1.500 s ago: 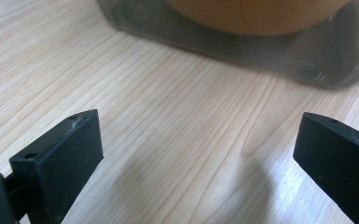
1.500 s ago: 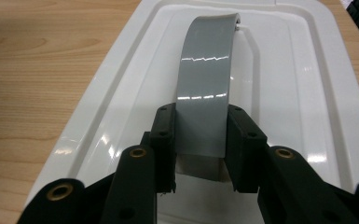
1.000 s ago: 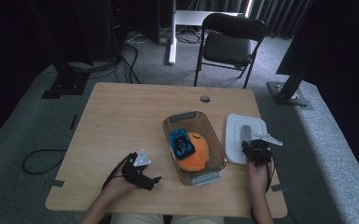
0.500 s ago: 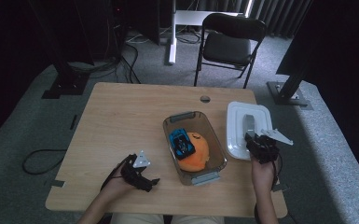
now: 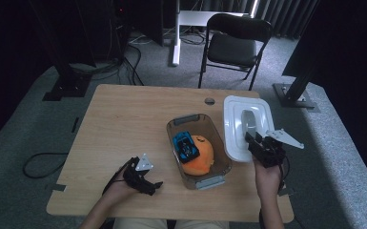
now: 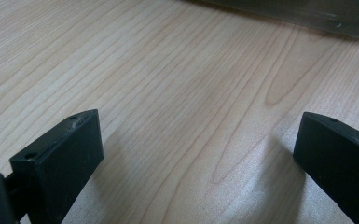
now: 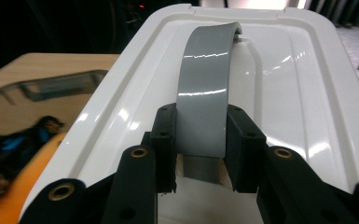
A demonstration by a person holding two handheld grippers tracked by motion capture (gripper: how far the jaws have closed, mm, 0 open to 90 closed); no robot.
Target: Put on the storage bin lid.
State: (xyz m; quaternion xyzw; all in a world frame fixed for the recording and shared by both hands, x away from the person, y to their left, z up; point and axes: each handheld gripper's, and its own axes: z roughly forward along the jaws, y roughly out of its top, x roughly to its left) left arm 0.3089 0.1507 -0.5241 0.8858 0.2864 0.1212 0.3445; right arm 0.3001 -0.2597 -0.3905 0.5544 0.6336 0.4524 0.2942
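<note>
A white lid (image 5: pixel 236 138) with a grey handle (image 5: pixel 249 121) hangs tilted above the table's right side. My right gripper (image 5: pixel 255 143) is shut on that handle. In the right gripper view, the black pads of my right gripper (image 7: pixel 200 135) press both sides of the grey handle (image 7: pixel 204 93) over the white lid (image 7: pixel 284 79). Left of the lid stands a clear plastic container (image 5: pixel 189 118) holding a blue toy car (image 5: pixel 186 145) and an orange object (image 5: pixel 202 156). My left gripper (image 5: pixel 155 186) rests near the table's front edge, and its jaws (image 6: pixel 200 149) stand open with bare wood between them.
The wooden table (image 5: pixel 124 124) has a round cable hole (image 5: pixel 209 101) near its far edge. A black folding chair (image 5: pixel 233 43) stands behind it. The container's wall (image 6: pixel 307 14) lies just ahead of my left gripper. Cables and black stand feet lie on the floor at the left.
My right gripper has risen with the white lid, lifting it off the table and tilting it. The left gripper has stayed where it was.
</note>
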